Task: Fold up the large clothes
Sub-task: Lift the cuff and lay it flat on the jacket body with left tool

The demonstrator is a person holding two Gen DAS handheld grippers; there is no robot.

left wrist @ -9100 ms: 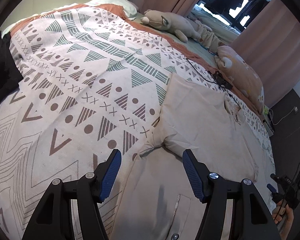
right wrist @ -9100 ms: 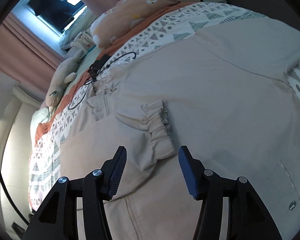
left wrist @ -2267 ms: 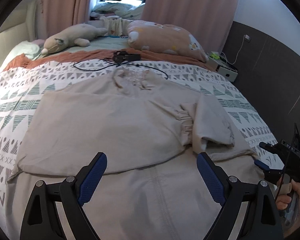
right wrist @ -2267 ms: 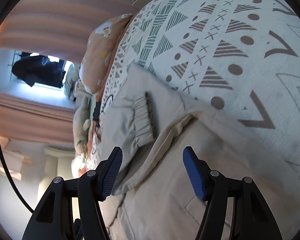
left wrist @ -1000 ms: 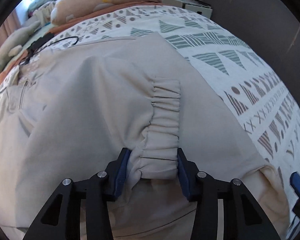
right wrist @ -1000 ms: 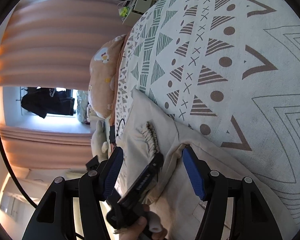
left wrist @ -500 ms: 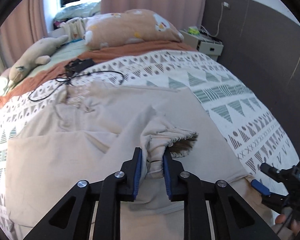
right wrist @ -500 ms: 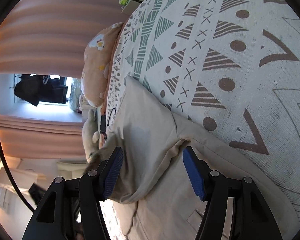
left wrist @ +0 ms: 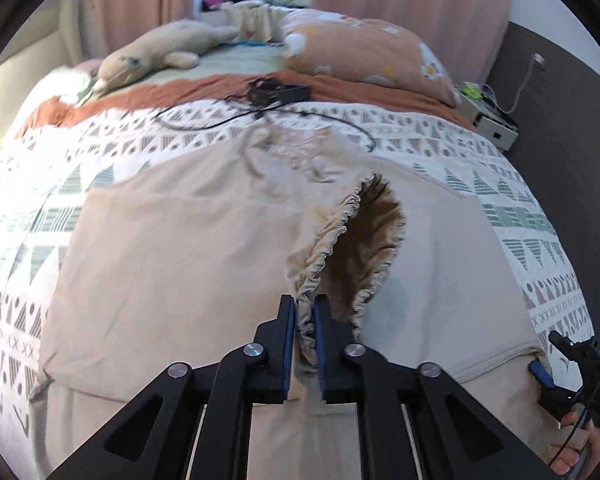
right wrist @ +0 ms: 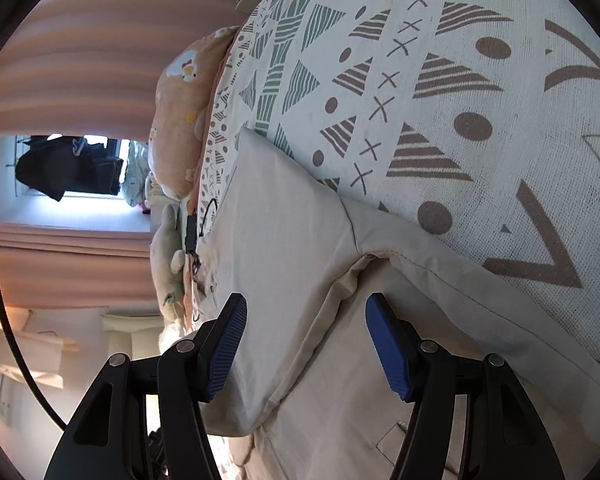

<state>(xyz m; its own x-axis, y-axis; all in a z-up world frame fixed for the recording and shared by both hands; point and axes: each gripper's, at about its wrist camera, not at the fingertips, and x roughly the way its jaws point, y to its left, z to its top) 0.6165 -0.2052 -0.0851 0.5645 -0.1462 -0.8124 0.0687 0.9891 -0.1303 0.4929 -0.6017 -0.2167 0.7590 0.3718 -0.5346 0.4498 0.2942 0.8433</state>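
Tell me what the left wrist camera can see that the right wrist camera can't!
Only the left wrist view shows the left gripper pinching the jacket's gathered cuff, lifted so its dark inside gapes. It also shows the right gripper from outside, at the garment's right edge.

Only the right wrist view shows the right gripper's blue pads wide apart with nothing between them, and dark clothes hanging at the window.

Both show the beige jacket spread on the patterned bedspread, the orange pillow, the plush toy and the black cable.
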